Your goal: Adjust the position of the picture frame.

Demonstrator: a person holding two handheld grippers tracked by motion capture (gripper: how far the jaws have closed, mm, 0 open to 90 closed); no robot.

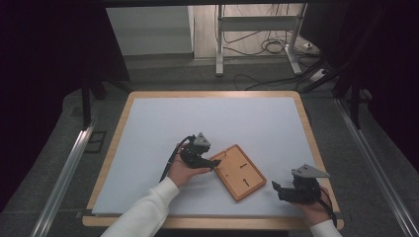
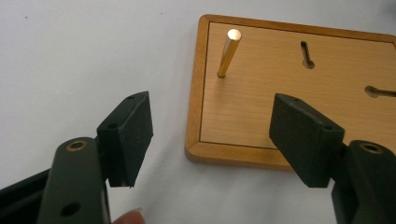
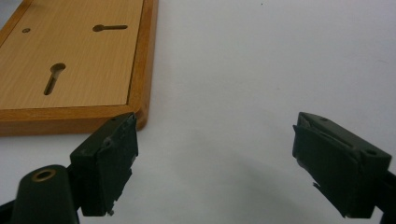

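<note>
While we look down: board [image 1: 238, 172] lies flat on the table [image 1: 163, 123], between our two tongs.
Left tongs [image 1: 203, 163]: jaws apart, holding nothing, at the board's near corner.
Right tongs [image 1: 279, 190]: jaws apart, empty, just off the board's other end.
Board axis: long side runs slantwise from left tongs toward right.
Nearer: left hand.
Pin [image 2: 229, 52]: brass, upright, just ahead between left jaws.
Hard to tell: whether left jaws touch the board.

A flat rectangular orange-brown wooden board [image 1: 238, 172] lies askew on the white tabletop [image 1: 212, 123]. The left gripper [image 1: 213, 163] rests at the board's near-left corner, touching it. The right gripper [image 1: 274, 188] sits just beside the board's right end, near the table's wooden rim.
</note>
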